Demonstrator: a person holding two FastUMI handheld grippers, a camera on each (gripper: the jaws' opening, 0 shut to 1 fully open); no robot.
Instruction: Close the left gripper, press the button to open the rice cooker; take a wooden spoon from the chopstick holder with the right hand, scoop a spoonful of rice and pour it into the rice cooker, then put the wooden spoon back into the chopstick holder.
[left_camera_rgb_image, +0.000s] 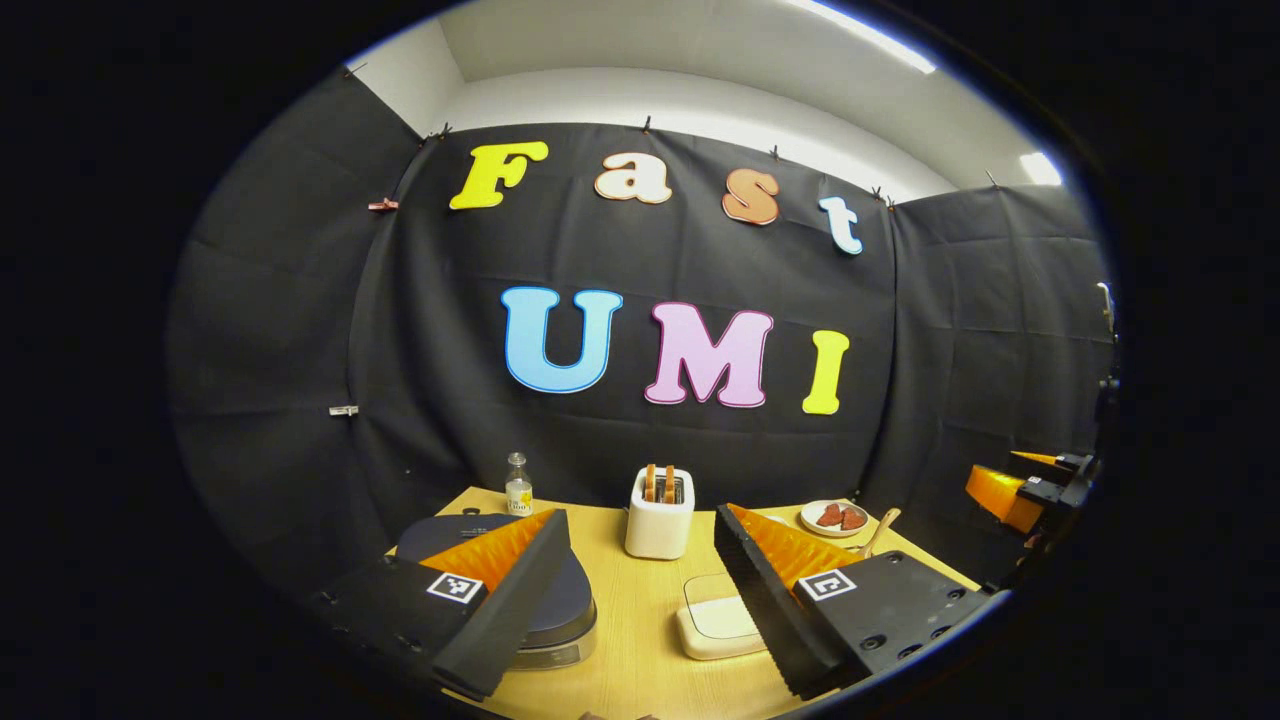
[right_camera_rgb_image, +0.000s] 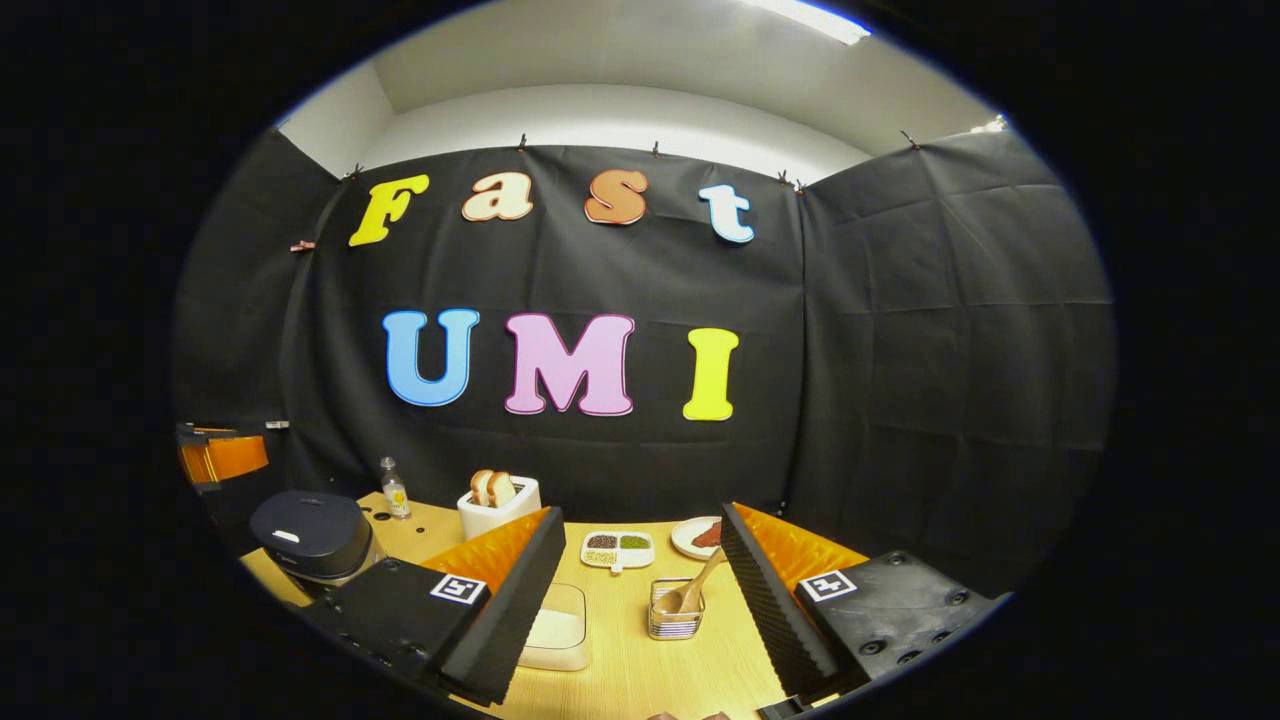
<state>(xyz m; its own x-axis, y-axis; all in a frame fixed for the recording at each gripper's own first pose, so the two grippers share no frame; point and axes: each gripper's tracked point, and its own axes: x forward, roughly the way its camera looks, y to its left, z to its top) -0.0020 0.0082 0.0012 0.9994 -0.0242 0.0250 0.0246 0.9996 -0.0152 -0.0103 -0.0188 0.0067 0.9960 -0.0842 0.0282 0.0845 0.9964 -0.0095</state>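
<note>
The dark rice cooker (left_camera_rgb_image: 565, 605) stands low on the left of the left gripper view, its lid down, partly behind one finger. My left gripper (left_camera_rgb_image: 640, 515) is open above the table, short of the cooker. In the right gripper view the cooker (right_camera_rgb_image: 310, 535) sits at the far left. A wire chopstick holder (right_camera_rgb_image: 675, 615) stands ahead with a wooden spoon (right_camera_rgb_image: 692, 588) leaning in it. Beside it lies a pale square box (right_camera_rgb_image: 556, 628) with what looks like rice. My right gripper (right_camera_rgb_image: 640, 515) is open and holds nothing, a little short of the holder.
A white toaster (left_camera_rgb_image: 658, 520) with bread, a small bottle (left_camera_rgb_image: 518, 487) and a plate (left_camera_rgb_image: 835, 518) stand along the back of the wooden table (left_camera_rgb_image: 640, 660). A divided dish of grains (right_camera_rgb_image: 617, 548) lies behind the holder. The other gripper (left_camera_rgb_image: 1020, 490) hovers at the right edge.
</note>
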